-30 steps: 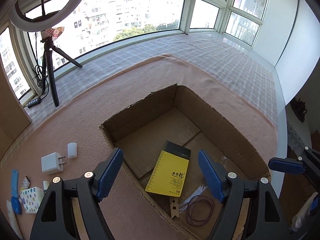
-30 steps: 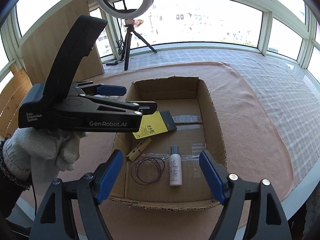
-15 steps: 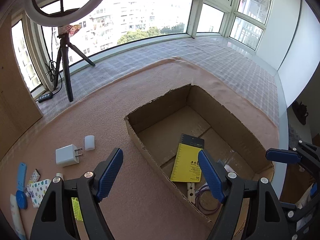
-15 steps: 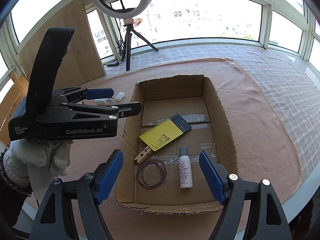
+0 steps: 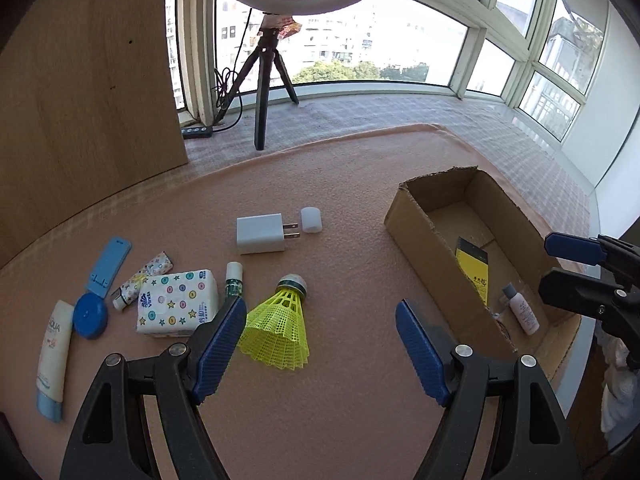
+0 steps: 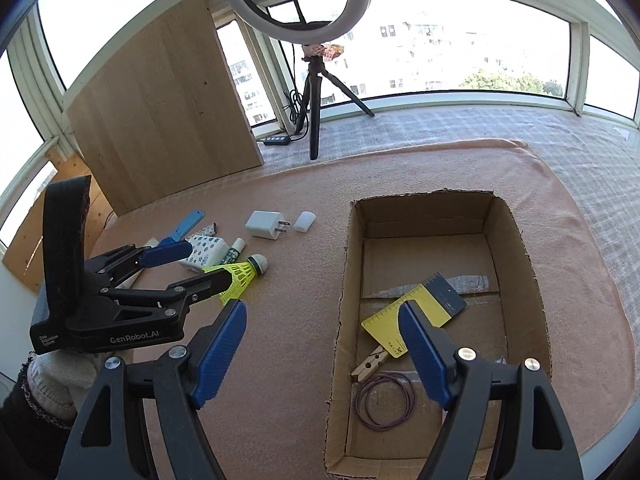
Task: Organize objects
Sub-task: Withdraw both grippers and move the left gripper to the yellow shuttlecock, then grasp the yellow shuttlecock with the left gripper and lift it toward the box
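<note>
So the cardboard box [image 6: 516,248] sits on the right side of the table [image 5: 340,400], which has a pinkish blanket over it, and it's already got a yellow ruler card [image 6: 404,320], a wooden clothespin [image 6: 370,364], a purple rubber band loop [image 6: 386,400] and a small white bottle [image 5: 522,314] lying on its floor. Everything else is loose on the blanket left of the box: a yellow shuttlecock [image 5: 280,328] closest to me, then a white charger [image 5: 260,234] with a little white cap [image 5: 311,220] just beside its prongs, a tissue pack [image 5: 178,302], a small green tube [image 5: 234,282], a blue phone stand [image 5: 104,280] and a white lotion tube [image 5: 52,356] out at the far left. My left gripper [image 5: 320,344] hangs over the blanket with its jaws apart and nothing in them, the shuttlecock just ahead near the left finger. My right gripper [image 6: 322,348] is also spread wide and empty, hovering over the box's left wall. Ring light on a tripod [image 6: 314,92] stands back by the windows.
</note>
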`<state>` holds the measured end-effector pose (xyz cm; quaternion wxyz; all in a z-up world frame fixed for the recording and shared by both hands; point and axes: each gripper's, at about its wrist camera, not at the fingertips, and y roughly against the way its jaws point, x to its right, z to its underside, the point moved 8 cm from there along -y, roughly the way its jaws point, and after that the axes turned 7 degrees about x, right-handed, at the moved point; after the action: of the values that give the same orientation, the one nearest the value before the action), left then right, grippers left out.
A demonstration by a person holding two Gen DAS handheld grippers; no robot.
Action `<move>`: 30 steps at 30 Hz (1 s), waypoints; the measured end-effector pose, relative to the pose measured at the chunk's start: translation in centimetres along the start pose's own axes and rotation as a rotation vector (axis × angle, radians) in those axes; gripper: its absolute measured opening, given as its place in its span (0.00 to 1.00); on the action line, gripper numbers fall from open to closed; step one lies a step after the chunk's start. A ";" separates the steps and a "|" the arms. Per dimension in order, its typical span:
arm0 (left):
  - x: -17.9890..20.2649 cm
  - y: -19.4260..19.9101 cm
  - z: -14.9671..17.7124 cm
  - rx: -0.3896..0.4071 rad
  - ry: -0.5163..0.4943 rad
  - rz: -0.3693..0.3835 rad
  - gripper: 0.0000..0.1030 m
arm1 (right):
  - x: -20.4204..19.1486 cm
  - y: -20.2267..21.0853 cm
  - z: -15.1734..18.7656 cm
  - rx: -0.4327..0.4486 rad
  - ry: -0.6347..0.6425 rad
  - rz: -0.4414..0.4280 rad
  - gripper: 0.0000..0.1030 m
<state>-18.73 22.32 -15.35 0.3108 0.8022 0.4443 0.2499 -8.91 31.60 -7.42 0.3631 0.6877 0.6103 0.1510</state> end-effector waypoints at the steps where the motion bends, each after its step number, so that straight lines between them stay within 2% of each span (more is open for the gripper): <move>1: -0.8 0.2 0.5 -0.004 0.014 -0.007 0.78 | -0.6 -0.5 -0.3 -0.003 0.013 -0.005 0.73; 7: -4.9 1.4 3.0 -0.020 0.083 -0.047 0.72 | -3.7 -4.3 -1.6 -0.046 0.049 -0.063 0.73; 14: -6.0 1.6 4.7 -0.042 0.129 -0.034 0.64 | -6.5 -8.5 -2.5 -0.124 0.071 -0.105 0.71; 19: -5.2 0.9 5.0 -0.053 0.140 0.009 0.59 | -7.6 -11.2 -2.3 -0.195 0.073 -0.125 0.52; 26: -3.7 -0.4 4.5 -0.059 0.164 0.067 0.59 | -8.0 -14.7 -1.7 -0.289 0.014 -0.143 0.44; 30: -3.7 -1.6 4.2 -0.067 0.212 0.092 0.49 | -7.9 -16.5 -1.5 -0.329 -0.021 -0.149 0.40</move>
<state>-18.55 18.61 -19.88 0.2769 0.7799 0.4289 0.3621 -23.62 24.42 -15.82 0.4873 0.5733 0.6228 0.2142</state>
